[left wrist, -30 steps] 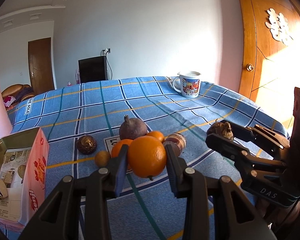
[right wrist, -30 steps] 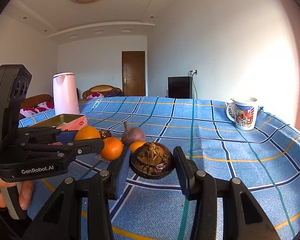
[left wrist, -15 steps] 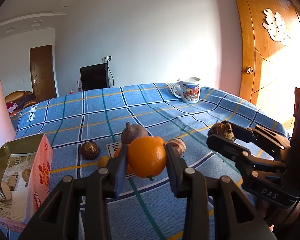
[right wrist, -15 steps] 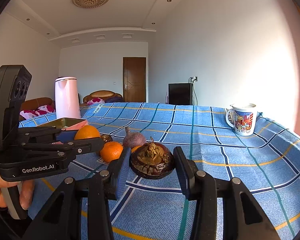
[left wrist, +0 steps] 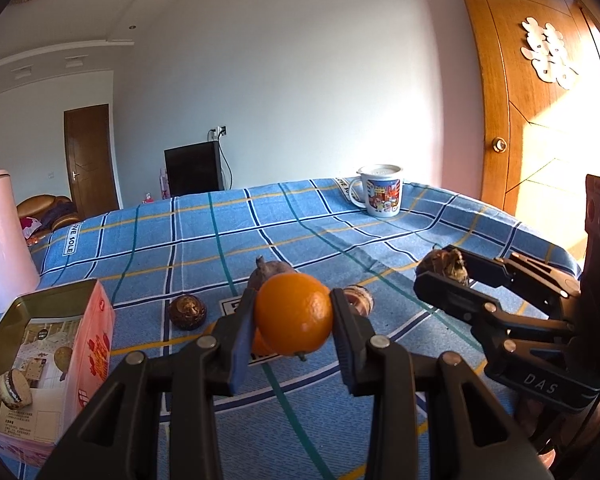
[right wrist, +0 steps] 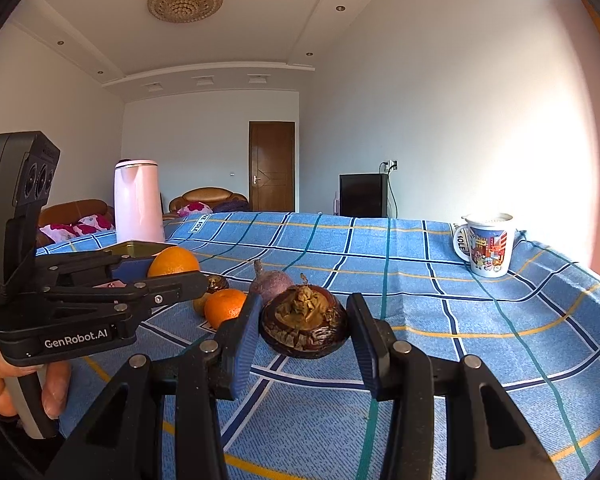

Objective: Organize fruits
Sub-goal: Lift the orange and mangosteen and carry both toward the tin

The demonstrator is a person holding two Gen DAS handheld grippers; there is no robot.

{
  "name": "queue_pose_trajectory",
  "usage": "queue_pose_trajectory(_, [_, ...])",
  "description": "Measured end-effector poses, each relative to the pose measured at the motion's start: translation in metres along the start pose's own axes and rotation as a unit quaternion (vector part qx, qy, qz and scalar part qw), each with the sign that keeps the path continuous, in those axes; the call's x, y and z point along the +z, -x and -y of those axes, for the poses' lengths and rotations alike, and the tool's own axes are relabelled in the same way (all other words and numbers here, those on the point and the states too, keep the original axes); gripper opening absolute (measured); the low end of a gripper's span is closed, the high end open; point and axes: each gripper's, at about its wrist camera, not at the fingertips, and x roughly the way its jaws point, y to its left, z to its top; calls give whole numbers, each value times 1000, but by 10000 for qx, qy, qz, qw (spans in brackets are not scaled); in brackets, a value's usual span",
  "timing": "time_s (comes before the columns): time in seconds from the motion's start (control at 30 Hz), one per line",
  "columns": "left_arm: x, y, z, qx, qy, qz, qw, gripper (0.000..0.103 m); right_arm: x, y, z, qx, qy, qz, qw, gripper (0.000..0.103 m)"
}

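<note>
My left gripper (left wrist: 294, 320) is shut on a large orange (left wrist: 294, 314) and holds it clear above the blue checked tablecloth (left wrist: 380, 248). To its right, my right gripper (right wrist: 304, 328) is shut on a dark brown mangosteen (right wrist: 304, 326) with a dried greenish cap, also off the cloth. Each view shows the other gripper from the side: the right gripper (left wrist: 440, 276), and the left gripper (right wrist: 172, 270) with its orange (right wrist: 173, 262). On the cloth behind lie a purple fruit (right wrist: 271, 282), a second orange (right wrist: 225, 308), a small yellowish fruit (right wrist: 199, 305) and another mangosteen (left wrist: 187, 311).
An open pink tin box (left wrist: 96, 344) stands at the near left with a round snack inside. A pink kettle (right wrist: 138, 200) is behind it. A printed mug (right wrist: 488, 246) sits at the far right edge. A hand (right wrist: 4, 380) grips the left handle.
The left gripper has tipped up a little, so the table sits lower in its view; the orange stays gripped. The right gripper and its mangosteen have hardly moved.
</note>
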Motion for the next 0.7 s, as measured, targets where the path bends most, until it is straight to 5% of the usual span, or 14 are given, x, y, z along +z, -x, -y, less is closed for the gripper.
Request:
queue_pose_trajectory(0.4, [5,10,-20,120,210,48,9997,38,10,-6,1,-68,-91,-243,9996,46])
queue_pose_trajectory(0.7, [4,17,-49,317,472,-5,9984,38,37,-23,-21,441,-30,-321,9985,46])
